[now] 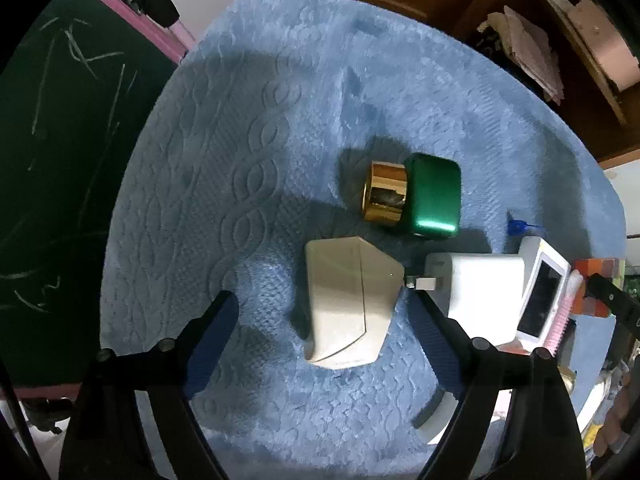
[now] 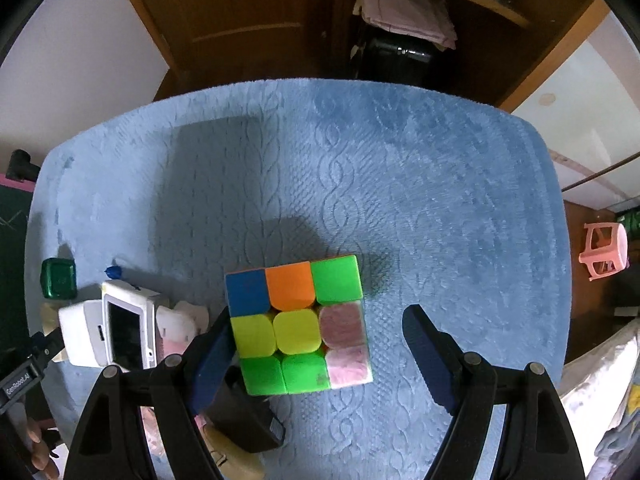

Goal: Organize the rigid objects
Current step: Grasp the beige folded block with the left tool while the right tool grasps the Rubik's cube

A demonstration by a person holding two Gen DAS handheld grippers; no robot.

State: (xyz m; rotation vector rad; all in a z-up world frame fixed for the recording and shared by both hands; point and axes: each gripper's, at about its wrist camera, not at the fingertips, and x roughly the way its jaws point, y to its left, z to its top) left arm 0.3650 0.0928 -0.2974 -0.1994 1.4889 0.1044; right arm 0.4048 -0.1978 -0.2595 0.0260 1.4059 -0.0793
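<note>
We hold our left gripper [image 1: 324, 312] with jaws wide around a white box [image 1: 348, 304] on the blue mat [image 1: 240, 160], pads clear of it. Our right gripper [image 2: 316, 336] stands wide around a puzzle cube [image 2: 300, 324], apparently not pressing.

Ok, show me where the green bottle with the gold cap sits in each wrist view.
Left wrist view: the green bottle lies on its side right of centre, gold cap pointing left, on the blue mat.
Right wrist view: the green bottle is small at the far left edge, on the blue mat.
Shared landmark: the white charger block just below the bottle in both.
</note>
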